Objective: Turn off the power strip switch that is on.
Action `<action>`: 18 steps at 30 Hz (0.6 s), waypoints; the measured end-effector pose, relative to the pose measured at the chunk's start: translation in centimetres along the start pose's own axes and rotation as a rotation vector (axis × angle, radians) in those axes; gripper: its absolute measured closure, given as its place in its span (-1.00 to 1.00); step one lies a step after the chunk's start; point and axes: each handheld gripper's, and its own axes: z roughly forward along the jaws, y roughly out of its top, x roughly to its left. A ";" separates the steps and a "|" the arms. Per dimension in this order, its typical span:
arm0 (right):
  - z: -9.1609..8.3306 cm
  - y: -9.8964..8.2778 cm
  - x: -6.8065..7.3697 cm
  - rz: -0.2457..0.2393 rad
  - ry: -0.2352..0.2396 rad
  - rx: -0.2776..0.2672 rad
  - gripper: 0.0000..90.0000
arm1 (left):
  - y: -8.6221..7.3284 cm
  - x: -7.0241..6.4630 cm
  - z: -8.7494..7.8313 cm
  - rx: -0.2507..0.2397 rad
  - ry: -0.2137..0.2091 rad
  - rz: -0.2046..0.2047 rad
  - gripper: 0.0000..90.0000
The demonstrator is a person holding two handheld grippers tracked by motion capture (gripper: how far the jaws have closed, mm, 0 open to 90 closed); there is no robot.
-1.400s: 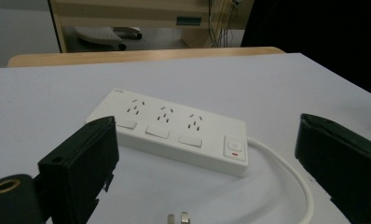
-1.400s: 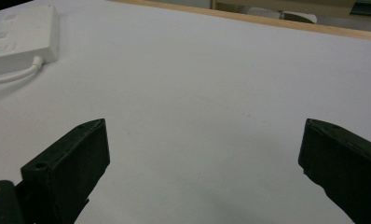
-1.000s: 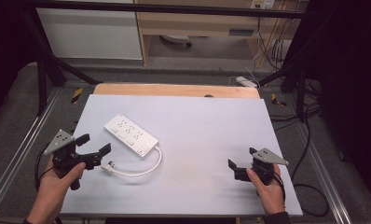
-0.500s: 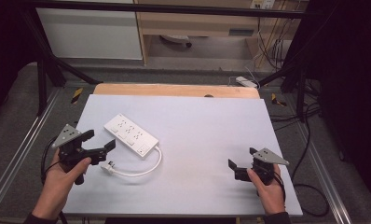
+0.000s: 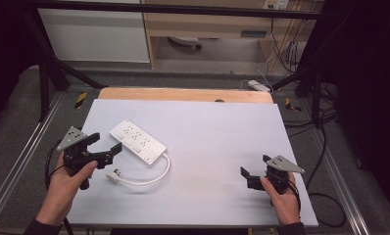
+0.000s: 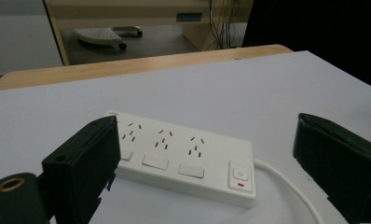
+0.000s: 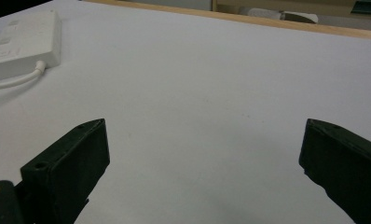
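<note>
Rigid, probably light white power strip [image 5: 137,142] lying flat at the worktop's [image 5: 212,127] left, best pinched across its narrow width by the spread left gripper [image 5: 106,148] beside it; right gripper [image 5: 254,169] likewise spread, well apart.

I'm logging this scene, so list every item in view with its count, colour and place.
power strip: one, white, left half of the table, just ahead of the left gripper
cord: one, white, loops from the strip's near end back to a plug
table: one, pale grey top, wooden strip along its far edge
left gripper: one, black, open, held at the table's left edge
right gripper: one, black, open, near right of the table
</note>
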 end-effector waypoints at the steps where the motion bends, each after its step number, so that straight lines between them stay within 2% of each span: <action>1: 0.0 0.0 0.0 0.000 0.000 0.000 -0.95 | 0.0 0.0 0.1 0.000 0.000 -0.001 -0.84; 9: 0.0 0.0 0.0 0.002 0.000 0.000 -0.95 | 0.2 0.1 0.7 0.014 0.007 0.008 -0.83; 18: 0.0 0.0 0.0 -0.001 -0.001 0.000 -0.95 | 0.5 0.0 1.4 0.021 0.017 0.014 -0.73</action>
